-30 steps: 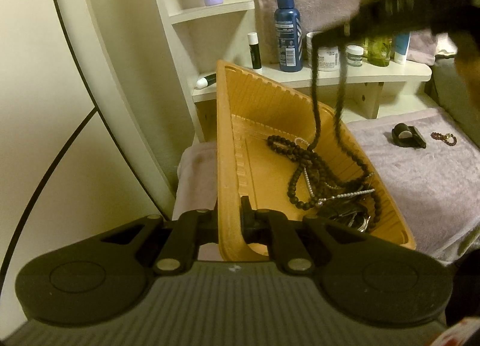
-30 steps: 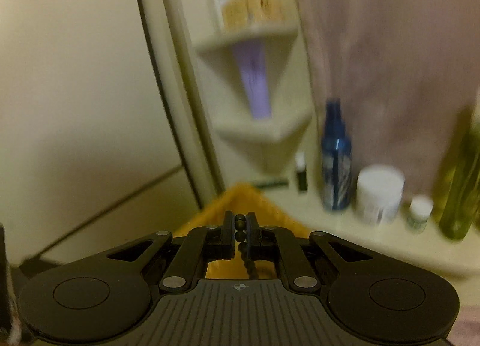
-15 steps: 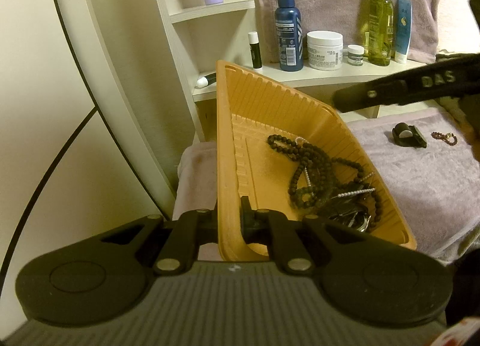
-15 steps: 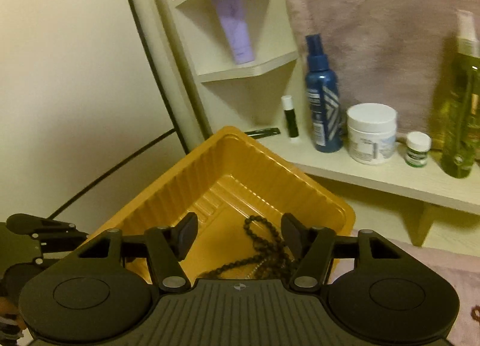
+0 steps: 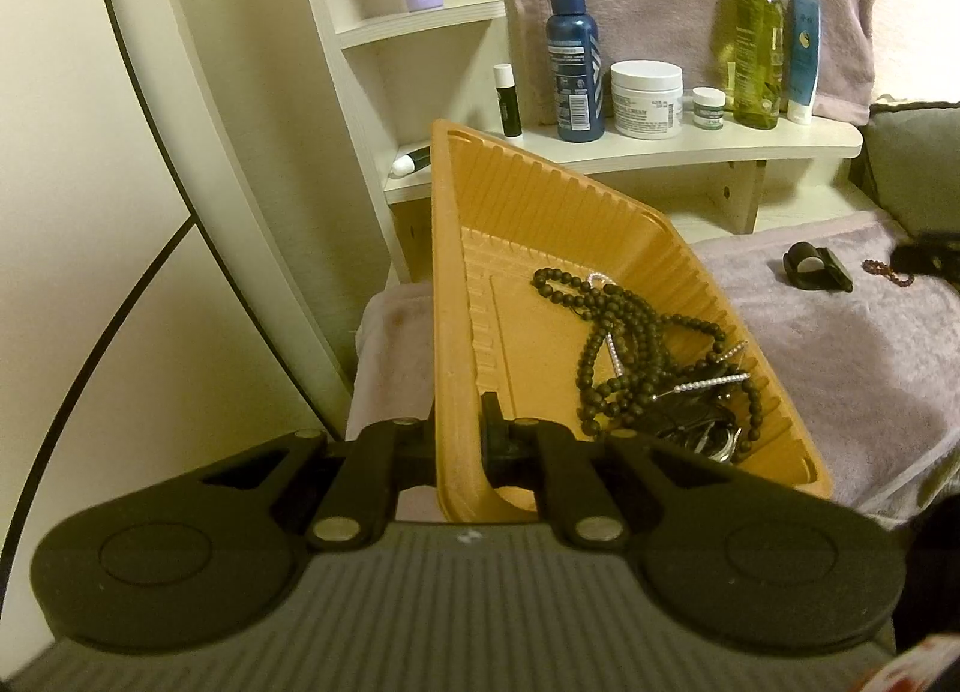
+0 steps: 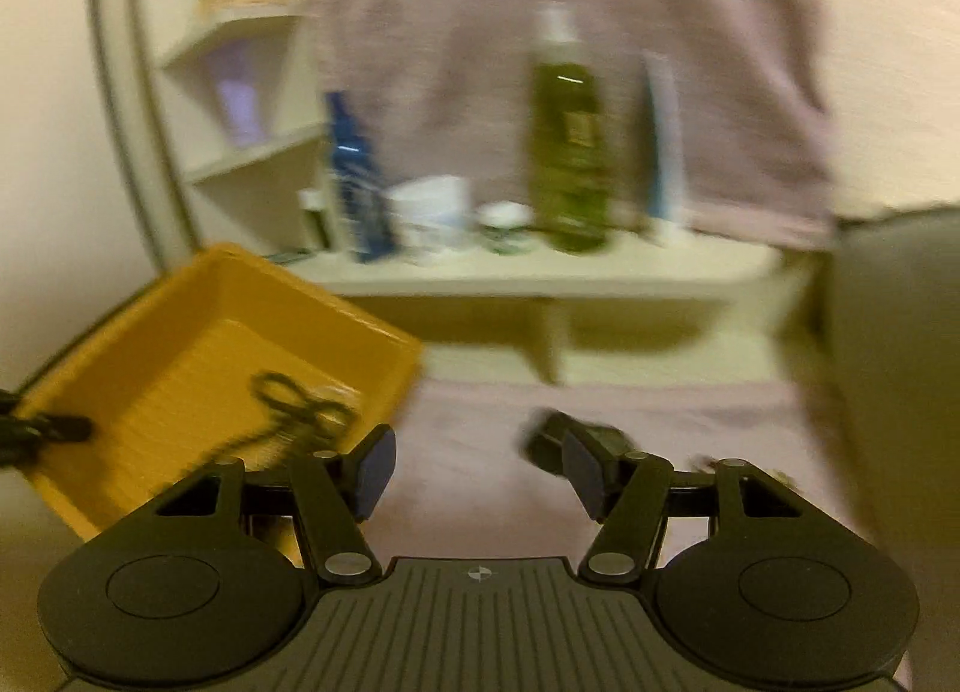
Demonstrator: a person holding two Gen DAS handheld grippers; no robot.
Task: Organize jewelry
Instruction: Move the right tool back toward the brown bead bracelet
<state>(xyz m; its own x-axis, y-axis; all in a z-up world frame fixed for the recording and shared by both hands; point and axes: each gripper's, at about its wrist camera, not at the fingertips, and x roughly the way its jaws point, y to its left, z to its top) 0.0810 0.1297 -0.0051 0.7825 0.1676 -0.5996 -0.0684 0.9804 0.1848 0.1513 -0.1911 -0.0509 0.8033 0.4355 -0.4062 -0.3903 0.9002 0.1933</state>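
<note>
Left gripper (image 5: 459, 422) clamps the rim of the tilted orange tray (image 5: 543, 194); black bead necklace (image 5: 624, 332) lies inside among other jewelry. Right gripper (image 6: 474, 467) spread wide, empty, above the lavender towel (image 6: 480, 422).

One tray (image 5: 456, 248) at 12 o'clock; one black bead necklace (image 5: 624, 332) in it, with two pearl strands (image 5: 711, 383); two bottles (image 5: 573, 56) at 1 o'clock; two jars (image 5: 647, 98); two tubes (image 5: 803, 59); two lip balms (image 5: 507, 101); one clip (image 5: 813, 266) at 2 o'clock; one bracelet (image 5: 882, 270); two grippers (image 6: 474, 473).
</note>
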